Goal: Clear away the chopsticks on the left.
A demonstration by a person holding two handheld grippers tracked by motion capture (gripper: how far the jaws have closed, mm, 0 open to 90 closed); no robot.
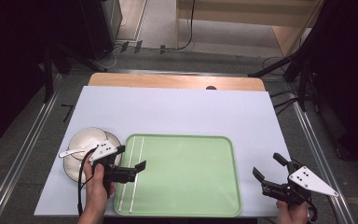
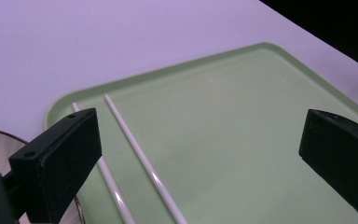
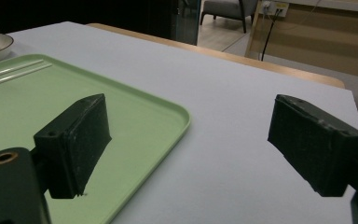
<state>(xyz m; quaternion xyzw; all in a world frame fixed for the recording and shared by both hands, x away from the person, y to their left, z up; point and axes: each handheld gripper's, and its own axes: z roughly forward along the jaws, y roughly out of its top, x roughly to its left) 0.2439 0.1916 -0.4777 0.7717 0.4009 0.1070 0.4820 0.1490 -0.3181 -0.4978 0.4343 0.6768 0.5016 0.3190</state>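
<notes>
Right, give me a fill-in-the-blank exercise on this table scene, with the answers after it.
1. The two white chopsticks lie side by side on the ___ tray.
2. The jaws of the left gripper stand ___, with nothing between them.
3. The bowl sits on the table at the tray's ___ side in the high view.
4. The right gripper hovers beside the tray, holding ___.

Missing words: green; open; left; nothing

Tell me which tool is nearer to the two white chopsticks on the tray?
Left. The left tool hovers open right above the chopsticks; the right tool stays open beyond the green tray's far side.
</notes>
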